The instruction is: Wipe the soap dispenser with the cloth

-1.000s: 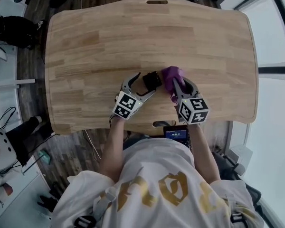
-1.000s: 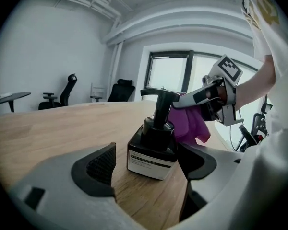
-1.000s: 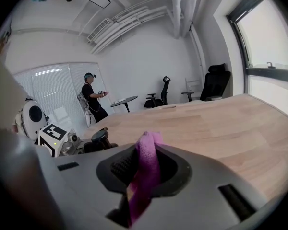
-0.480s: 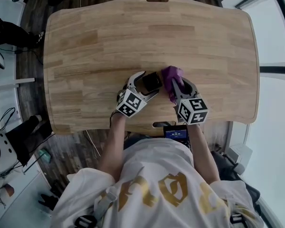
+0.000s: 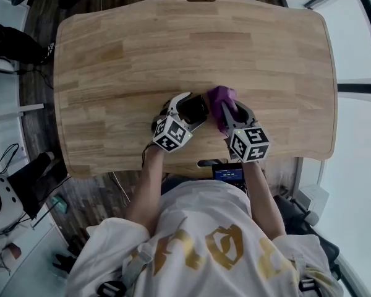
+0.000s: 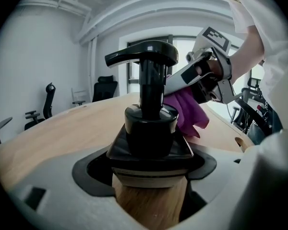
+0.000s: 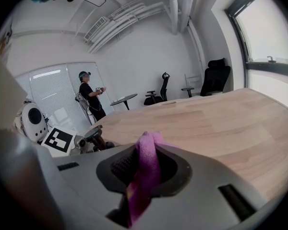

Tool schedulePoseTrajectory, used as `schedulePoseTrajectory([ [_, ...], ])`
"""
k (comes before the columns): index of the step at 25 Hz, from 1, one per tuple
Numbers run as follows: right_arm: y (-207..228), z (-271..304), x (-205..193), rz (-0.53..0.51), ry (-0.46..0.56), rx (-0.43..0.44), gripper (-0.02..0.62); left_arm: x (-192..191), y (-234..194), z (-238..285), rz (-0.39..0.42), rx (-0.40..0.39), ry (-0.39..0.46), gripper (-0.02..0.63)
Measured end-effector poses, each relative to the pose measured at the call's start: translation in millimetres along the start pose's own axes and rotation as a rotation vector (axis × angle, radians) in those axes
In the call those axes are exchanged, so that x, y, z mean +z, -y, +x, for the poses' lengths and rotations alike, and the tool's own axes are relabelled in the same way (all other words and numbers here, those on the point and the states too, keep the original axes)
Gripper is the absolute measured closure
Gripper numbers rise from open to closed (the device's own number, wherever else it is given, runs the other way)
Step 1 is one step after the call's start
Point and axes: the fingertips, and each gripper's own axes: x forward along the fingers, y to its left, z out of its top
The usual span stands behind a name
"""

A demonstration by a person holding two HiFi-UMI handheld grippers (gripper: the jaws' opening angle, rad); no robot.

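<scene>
The black-topped soap dispenser [image 5: 192,106] stands on the wooden table [image 5: 130,54], near its front edge. My left gripper [image 5: 195,108] is shut on the dispenser's body; in the left gripper view the pump head [image 6: 143,56] rises upright between the jaws. The purple cloth [image 5: 221,97] is pinched in my right gripper [image 5: 232,111], which is shut on it just right of the dispenser. In the left gripper view the cloth [image 6: 188,113] hangs against the dispenser's far side. In the right gripper view a fold of cloth [image 7: 146,169] sticks up between the jaws.
A small device with a blue screen [image 5: 229,173] sits at the table's near edge, against the person's body. Office chairs [image 7: 216,78] and a standing person [image 7: 90,98] are far across the room. Windows run along the right side.
My left gripper has slid in and closed on the dispenser, which stood between open jaws a second ago. The right gripper with the cloth has shifted slightly left, up to the dispenser.
</scene>
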Motion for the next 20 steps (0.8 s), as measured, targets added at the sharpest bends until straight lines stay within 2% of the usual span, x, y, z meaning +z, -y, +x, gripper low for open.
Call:
schedulePoseTrajectory([
  [13, -0.4, 1.8, -0.4, 0.002, -0.009, 0.003, 0.543, -1.5, 0.6, 3.8, 0.016, 0.005, -0.03, 0.236],
  [20, -0.6, 3.1, 1.0, -0.001, -0.008, 0.002, 0.543, -4.9, 2.6, 5.9, 0.065, -0.017, -0.059, 0.244],
])
